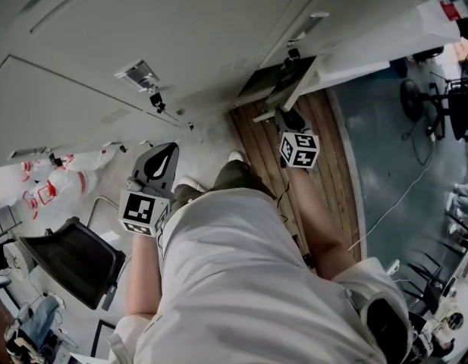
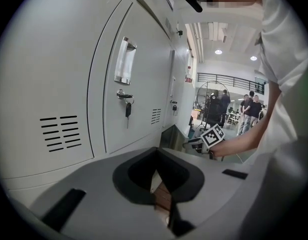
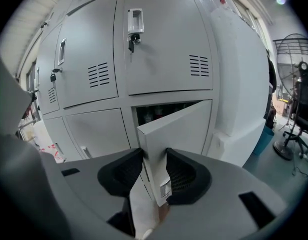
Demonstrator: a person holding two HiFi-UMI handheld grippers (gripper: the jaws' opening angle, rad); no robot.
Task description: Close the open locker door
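My left gripper [image 2: 156, 171] hung idle beside the lockers [image 2: 59, 84], its jaws together on nothing. My right gripper [image 3: 154, 154] stood wide astride the free edge of the locker door [image 3: 181, 124], not clamping it. Best, I judged, to push squarely until it latched. The door was plain pale grey and hung ajar in the lower row, hinged on its right.
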